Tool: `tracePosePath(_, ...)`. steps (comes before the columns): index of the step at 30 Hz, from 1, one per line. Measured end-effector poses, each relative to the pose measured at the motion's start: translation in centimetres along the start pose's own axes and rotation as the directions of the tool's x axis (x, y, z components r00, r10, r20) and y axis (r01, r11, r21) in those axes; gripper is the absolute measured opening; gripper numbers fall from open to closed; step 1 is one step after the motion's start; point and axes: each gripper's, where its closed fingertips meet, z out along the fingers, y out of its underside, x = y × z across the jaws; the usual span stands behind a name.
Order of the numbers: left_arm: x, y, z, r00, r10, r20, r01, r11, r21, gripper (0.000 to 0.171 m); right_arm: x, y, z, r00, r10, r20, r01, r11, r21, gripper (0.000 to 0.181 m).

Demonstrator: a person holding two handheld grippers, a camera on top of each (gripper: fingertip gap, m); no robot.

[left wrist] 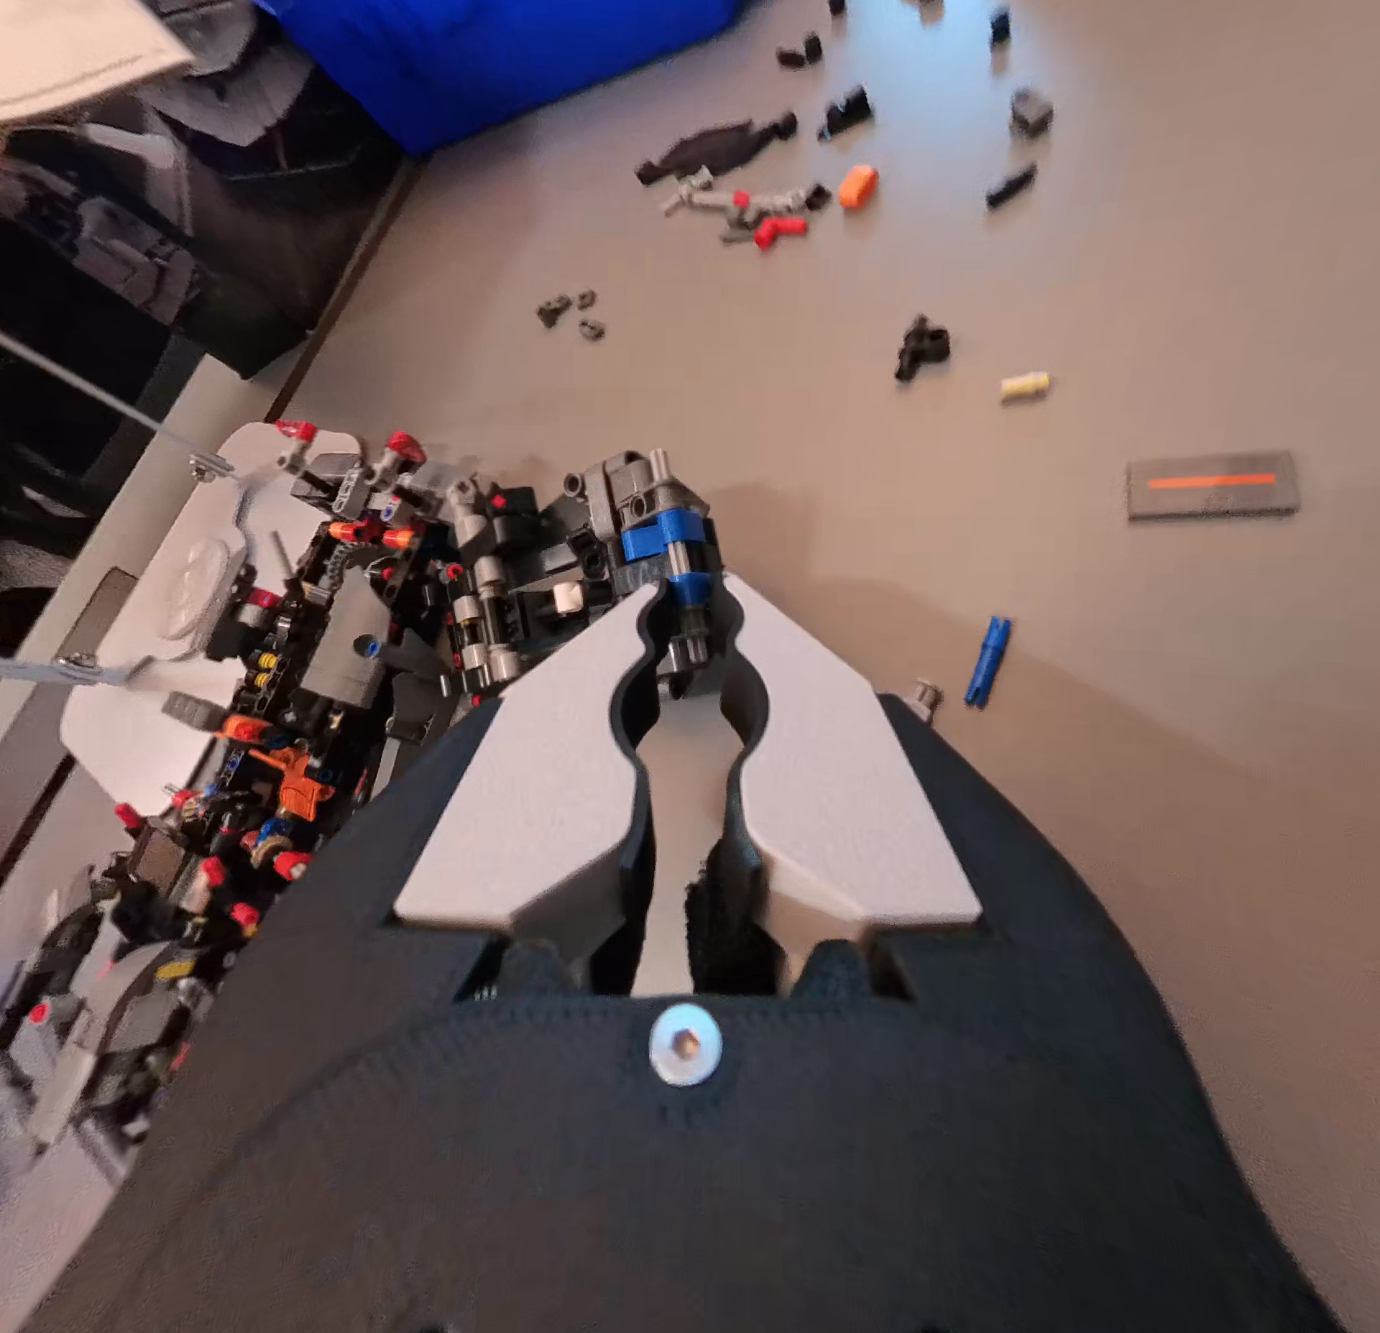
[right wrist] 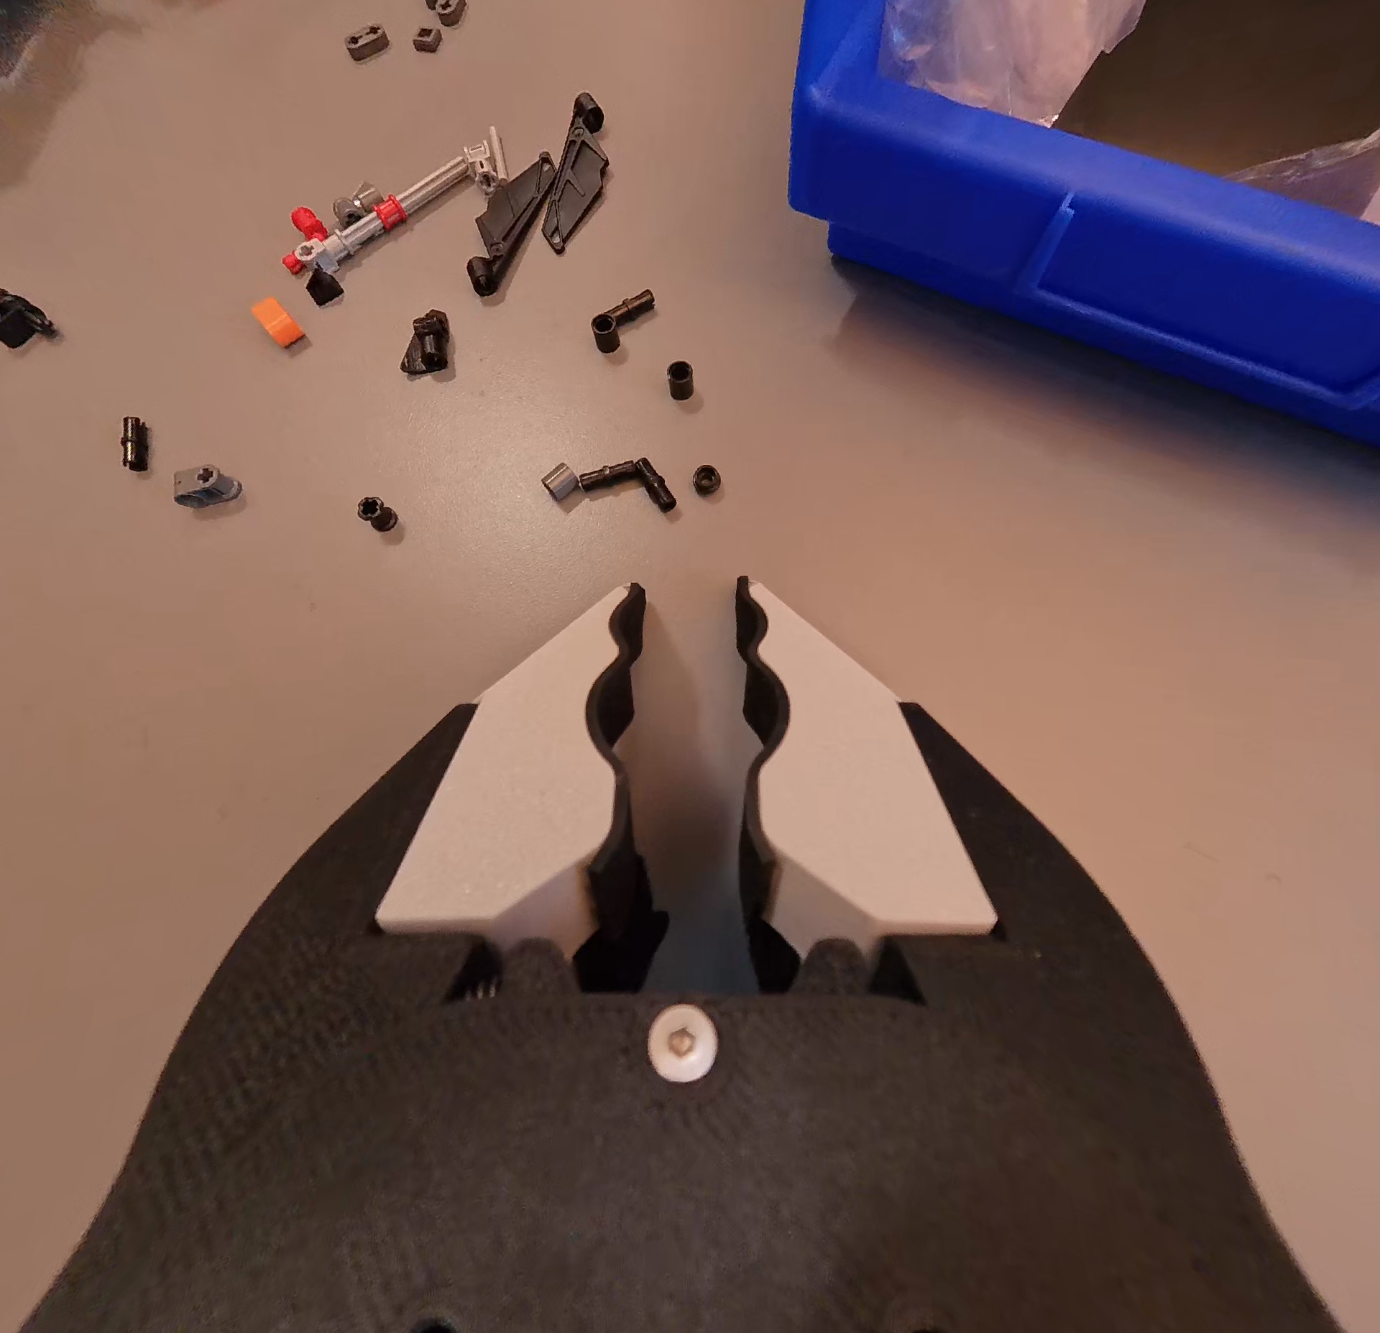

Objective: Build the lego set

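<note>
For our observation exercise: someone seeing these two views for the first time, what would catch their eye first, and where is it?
In the left wrist view, the left gripper has its jaws closed on the blue-and-grey end of a half-built Lego model crowded with red and orange pins. In the right wrist view, a bright blue bin fills the upper right, and loose Lego pieces lie scattered ahead of the open, empty right gripper.

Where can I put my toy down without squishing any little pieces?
Bare table lies around the right gripper, below the blue bin. Another bare patch sits between the grey plate and the blue peg. It is crowded around the orange piece and the lego model.
</note>
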Motion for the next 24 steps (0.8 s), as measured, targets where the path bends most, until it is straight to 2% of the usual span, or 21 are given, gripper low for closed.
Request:
tracePosePath(5,-2.2,-2.2,-2.1,0.976,-0.219,-0.023,0.219,0.956,0.194,0.008,0.0,0.0,0.0,1.000,-0.006,-0.005,0.006,1.000,0.000,0.023)
tracePosePath(11,-4.6,-3.4,-4.5,0.914,-0.398,-0.076,0.398,0.847,0.353,0.007,0.0,0.0,0.0,1.000,-0.008,-0.005,0.008,1.000,0.000,0.023)
tracePosePath(18,-6.1,-3.4,-6.0,0.859,-0.497,-0.124,0.498,0.751,0.434,0.007,0.0,0.0,0.0,1.000,-0.018,-0.014,0.018,1.000,0.000,0.023)
tracePosePath(22,-7.0,-3.9,-7.0,0.818,-0.543,-0.188,0.556,0.666,0.498,0.007,0.0,-0.3,-0.4,0.999,-0.026,-0.029,0.027,0.999,0.030,0.024)
tracePosePath(24,-7.5,-4.2,-7.8,0.792,-0.562,-0.238,0.590,0.603,0.538,0.007,0.1,-0.8,-0.8,0.999,-0.027,-0.044,0.030,0.997,0.069,0.025)
